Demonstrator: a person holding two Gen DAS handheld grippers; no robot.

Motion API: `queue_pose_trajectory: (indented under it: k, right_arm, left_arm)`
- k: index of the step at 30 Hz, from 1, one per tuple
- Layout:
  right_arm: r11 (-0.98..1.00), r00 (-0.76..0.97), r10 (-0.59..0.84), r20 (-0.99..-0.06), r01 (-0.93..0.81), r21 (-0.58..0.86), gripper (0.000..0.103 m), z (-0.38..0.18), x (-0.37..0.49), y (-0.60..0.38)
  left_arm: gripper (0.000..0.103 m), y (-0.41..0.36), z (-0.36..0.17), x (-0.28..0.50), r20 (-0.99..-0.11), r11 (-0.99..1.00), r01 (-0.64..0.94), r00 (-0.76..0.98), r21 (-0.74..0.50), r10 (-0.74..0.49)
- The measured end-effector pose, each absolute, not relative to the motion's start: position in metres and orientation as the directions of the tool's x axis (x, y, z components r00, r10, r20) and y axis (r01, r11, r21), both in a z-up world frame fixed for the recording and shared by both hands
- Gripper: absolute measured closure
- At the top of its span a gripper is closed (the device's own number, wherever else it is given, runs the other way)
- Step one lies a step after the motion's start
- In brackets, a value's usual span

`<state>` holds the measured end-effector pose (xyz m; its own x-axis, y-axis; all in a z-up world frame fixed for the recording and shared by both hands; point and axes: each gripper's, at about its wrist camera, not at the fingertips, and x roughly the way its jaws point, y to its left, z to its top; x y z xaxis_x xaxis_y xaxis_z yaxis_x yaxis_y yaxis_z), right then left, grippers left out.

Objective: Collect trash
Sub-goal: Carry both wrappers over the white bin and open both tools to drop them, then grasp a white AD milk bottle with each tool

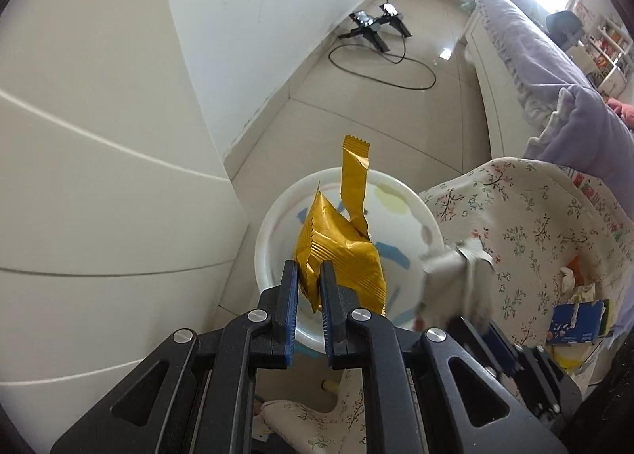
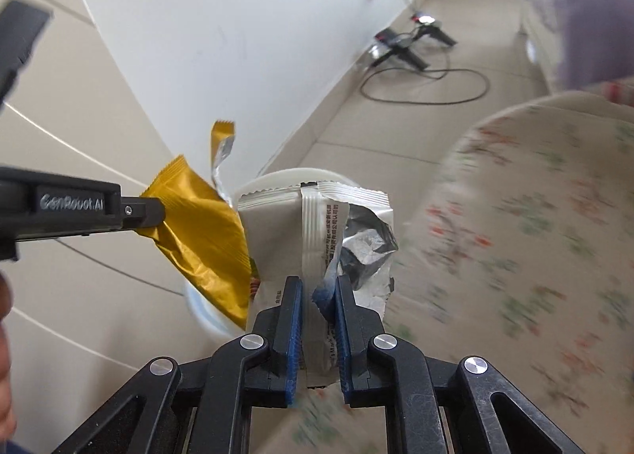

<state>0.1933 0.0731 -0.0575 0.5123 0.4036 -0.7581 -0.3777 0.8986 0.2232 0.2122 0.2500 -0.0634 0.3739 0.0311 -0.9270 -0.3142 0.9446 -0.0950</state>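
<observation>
My left gripper (image 1: pixel 310 271) is shut on a torn gold wrapper (image 1: pixel 340 256) and holds it over a round white bin (image 1: pixel 277 212) on the floor. The same gold wrapper (image 2: pixel 202 232) and the left gripper (image 2: pixel 152 216) show at the left of the right wrist view. My right gripper (image 2: pixel 319 287) is shut on a white and silver wrapper (image 2: pixel 317 228), held above the white bin (image 2: pixel 277 178). That wrapper (image 1: pixel 455 260) shows blurred beside the bin in the left wrist view, above the right gripper (image 1: pixel 479 325).
A table with a floral cloth (image 1: pixel 535 224) stands to the right of the bin, with a blue carton (image 1: pixel 578 323) and other scraps on it. A white cabinet (image 1: pixel 99 176) is at the left. A black stand with a cable (image 1: pixel 376 30) lies on the floor, a bed (image 1: pixel 527 46) beyond.
</observation>
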Motion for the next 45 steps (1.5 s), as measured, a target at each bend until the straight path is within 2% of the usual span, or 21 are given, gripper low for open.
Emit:
queue_pose_trajectory:
  k: [3,4,5,6,7,9,21,27,33,36,42,45]
  right_arm:
    - [0.899,0.501,0.386,-0.775,-0.393,0.194,0.085,-0.07,0.207,0.091]
    - [0.898,0.499,0.383,-0.778,-0.397,0.188,0.083,-0.073,0.209,0.095]
    - [0.9,0.5,0.376,-0.78,-0.398,0.179,0.083,-0.076,0.214,0.099]
    - [0.9,0.498,0.373,-0.783,-0.399,0.175,0.078,-0.078,0.218,0.102]
    - [0.9,0.492,0.372,-0.787,-0.399,0.176,0.063,-0.081,0.223,0.104]
    - [0.904,0.487,0.368,-0.792,-0.386,0.182,0.047,-0.086,0.23,0.108]
    - [0.91,0.504,0.395,-0.768,-0.326,0.255,0.045,-0.069,0.204,0.062]
    - [0.924,0.566,0.372,-0.735,-0.303,0.234,0.043,-0.041,0.151,0.002]
    - [0.961,0.673,0.276,-0.686,-0.173,0.216,0.038,0.001,0.098,-0.086]
    - [0.975,0.717,0.211,-0.664,-0.106,0.195,0.031,0.015,0.069,-0.129]
    - [0.983,0.735,0.042,-0.677,0.09,0.159,0.031,0.015,0.019,-0.22]
    - [0.972,0.721,-0.022,-0.693,0.178,0.155,0.031,0.004,0.004,-0.259]
  left_arm:
    - [0.088,0.252,-0.07,0.22,-0.942,0.94,-0.333,0.333,-0.071,0.047]
    - [0.08,0.252,-0.072,0.221,-0.946,0.94,-0.335,0.321,-0.065,0.049]
    - [0.068,0.253,-0.072,0.22,-0.947,0.938,-0.339,0.318,-0.065,0.05]
    - [0.062,0.249,-0.072,0.218,-0.945,0.938,-0.342,0.324,-0.065,0.053]
    - [0.056,0.249,-0.069,0.217,-0.941,0.938,-0.34,0.335,-0.066,0.055]
    - [0.055,0.248,-0.061,0.217,-0.932,0.943,-0.327,0.358,-0.067,0.058]
    - [0.055,0.226,-0.045,0.203,-0.915,0.943,-0.289,0.401,-0.167,-0.039]
    - [0.055,0.168,-0.032,0.186,-0.893,0.967,-0.151,0.433,-0.206,-0.123]
    - [0.055,0.086,-0.031,0.158,-0.889,0.978,0.022,0.414,-0.206,-0.196]
    - [0.055,0.05,-0.044,0.143,-0.886,0.954,0.038,0.361,-0.297,-0.29]
    - [0.055,-0.013,-0.089,0.104,-0.835,0.836,-0.1,0.188,-0.54,-0.517]
    - [0.055,-0.049,-0.093,0.094,-0.818,0.818,-0.094,0.175,-0.568,-0.548]
